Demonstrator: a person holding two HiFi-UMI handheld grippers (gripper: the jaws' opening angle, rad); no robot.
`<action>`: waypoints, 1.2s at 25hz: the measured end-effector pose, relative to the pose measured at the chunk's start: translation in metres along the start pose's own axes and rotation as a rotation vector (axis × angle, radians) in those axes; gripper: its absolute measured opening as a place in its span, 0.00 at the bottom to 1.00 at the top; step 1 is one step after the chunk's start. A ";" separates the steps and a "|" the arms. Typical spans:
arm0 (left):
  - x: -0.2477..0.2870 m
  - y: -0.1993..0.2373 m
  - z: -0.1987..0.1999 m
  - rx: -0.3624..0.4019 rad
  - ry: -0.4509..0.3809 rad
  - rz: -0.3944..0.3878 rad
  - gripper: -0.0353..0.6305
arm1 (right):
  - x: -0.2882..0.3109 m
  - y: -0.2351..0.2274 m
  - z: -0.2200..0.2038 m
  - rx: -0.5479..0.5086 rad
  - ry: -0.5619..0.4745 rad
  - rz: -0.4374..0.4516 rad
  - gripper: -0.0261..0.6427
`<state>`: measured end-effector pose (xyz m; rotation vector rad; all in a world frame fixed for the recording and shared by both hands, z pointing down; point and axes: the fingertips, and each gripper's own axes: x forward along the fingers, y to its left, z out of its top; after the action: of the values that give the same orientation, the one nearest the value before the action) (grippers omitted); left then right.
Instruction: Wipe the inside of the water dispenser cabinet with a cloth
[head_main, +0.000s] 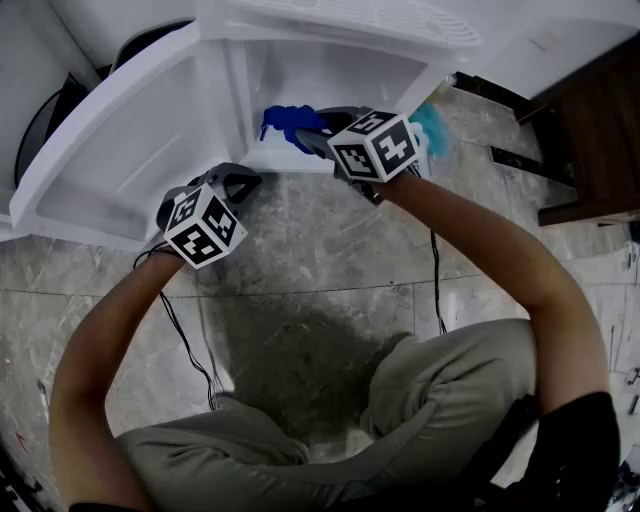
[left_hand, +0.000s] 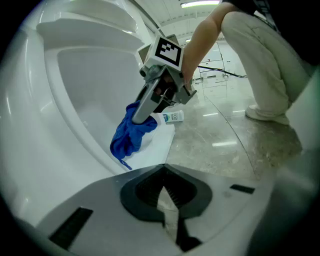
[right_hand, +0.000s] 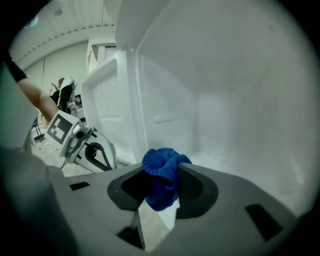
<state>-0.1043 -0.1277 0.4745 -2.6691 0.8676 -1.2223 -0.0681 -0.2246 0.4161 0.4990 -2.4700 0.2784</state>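
Note:
The white water dispenser cabinet (head_main: 330, 70) stands open on the floor, with its door (head_main: 120, 150) swung out to the left. My right gripper (head_main: 303, 135) reaches into the cabinet mouth, shut on a bunched blue cloth (head_main: 288, 120). In the right gripper view the cloth (right_hand: 162, 177) sits pinched between the jaws, just above the cabinet's white floor (right_hand: 235, 165). My left gripper (head_main: 248, 182) hovers low beside the door's hinge edge, shut with nothing in it. From the left gripper view the cloth (left_hand: 129, 135) hangs from the right gripper (left_hand: 145, 112) at the cabinet's front lip.
A teal object (head_main: 432, 125) lies right of the cabinet, and dark wooden furniture (head_main: 590, 130) stands further right. Cables (head_main: 436, 280) trail over the grey marble floor. A small labelled bottle (left_hand: 172, 117) lies on the floor by the cabinet.

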 end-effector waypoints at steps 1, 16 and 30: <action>0.001 0.000 0.000 -0.001 -0.002 -0.001 0.06 | 0.002 -0.007 0.002 -0.008 0.000 -0.029 0.21; -0.012 0.000 -0.035 -0.062 0.016 -0.005 0.06 | 0.092 -0.072 0.020 -0.129 0.081 -0.246 0.21; -0.026 0.004 -0.062 -0.095 0.047 0.014 0.06 | 0.124 -0.083 0.030 -0.128 0.070 -0.213 0.22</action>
<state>-0.1643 -0.1078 0.4975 -2.7118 0.9727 -1.2776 -0.1424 -0.3448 0.4724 0.6787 -2.3258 0.0507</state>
